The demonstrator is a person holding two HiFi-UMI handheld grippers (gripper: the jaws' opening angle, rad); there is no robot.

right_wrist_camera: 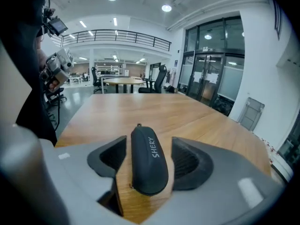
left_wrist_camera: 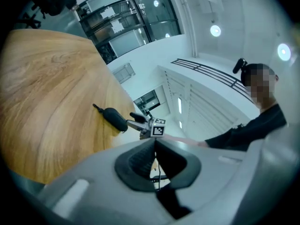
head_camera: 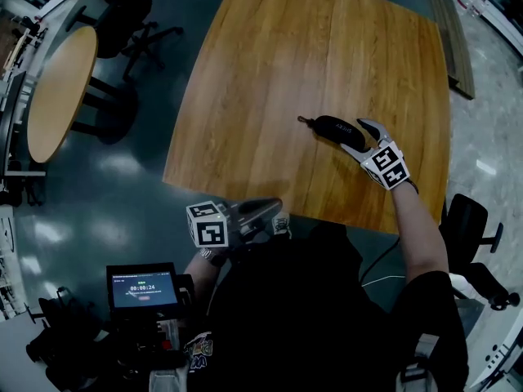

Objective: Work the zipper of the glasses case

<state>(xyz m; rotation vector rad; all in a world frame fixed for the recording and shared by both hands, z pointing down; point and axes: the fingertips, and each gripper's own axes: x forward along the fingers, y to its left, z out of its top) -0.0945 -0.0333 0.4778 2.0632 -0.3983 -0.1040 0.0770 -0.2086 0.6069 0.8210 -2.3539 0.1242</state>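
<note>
A black glasses case [head_camera: 333, 126] lies on the square wooden table [head_camera: 270, 64], its zipper pull [head_camera: 302, 121] pointing left. My right gripper [head_camera: 357, 135] reaches in from the right and stands open around the case's near end. In the right gripper view the case [right_wrist_camera: 149, 170] lies lengthwise between the pads, with bare wood showing beside it. My left gripper [head_camera: 261, 209] hovers at the table's front edge, well short of the case, shut with nothing in it. From the left gripper view [left_wrist_camera: 154, 146] the case [left_wrist_camera: 115, 118] is seen far off.
A round wooden table [head_camera: 57, 88] and black office chairs [head_camera: 131, 15] stand on the dark floor at the left. Another chair [head_camera: 470, 227] is at the right. A small screen with a timer [head_camera: 143, 288] sits by my left side.
</note>
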